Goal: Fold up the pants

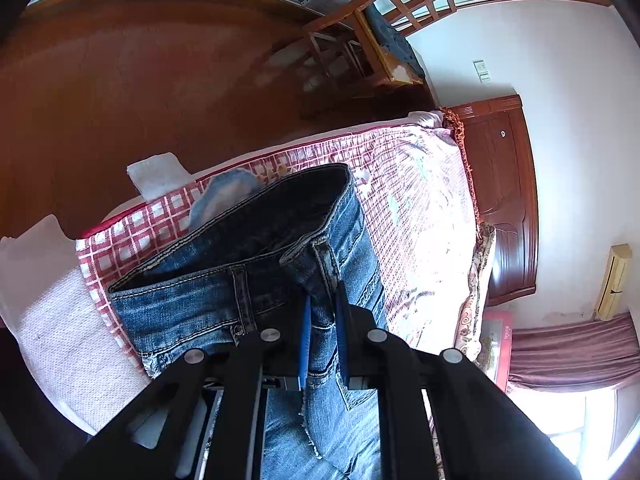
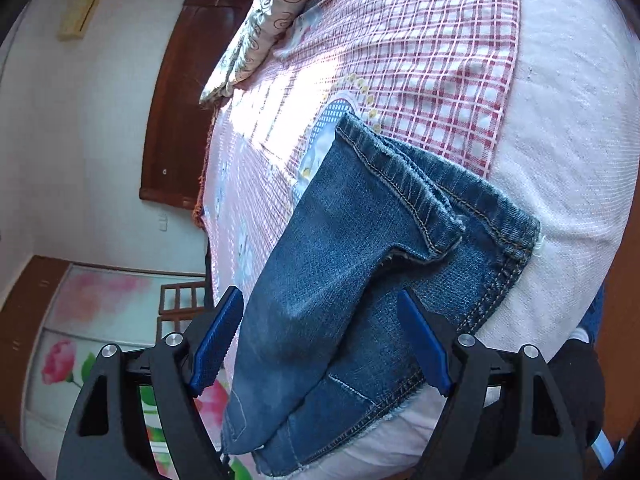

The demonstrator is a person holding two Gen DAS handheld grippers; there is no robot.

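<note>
Jeans [image 1: 256, 280] on the bed [image 1: 420, 184], legs laid together, the fold in the length not yet done.
The left gripper [image 1: 322, 336] pinches denim near the waistband; the right gripper [image 2: 320, 344] stands spread around the leg ends [image 2: 400, 208], which lie by the edge of the checked sheet [image 2: 440, 60], not gripped.

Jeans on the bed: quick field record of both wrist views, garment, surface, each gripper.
garment: blue jeans, waistband end in left view, hem end in right view
surface: bed with red checked cover
left gripper: shut on jeans fabric near waistband
right gripper: open, pads either side of the leg, not pressing
</note>
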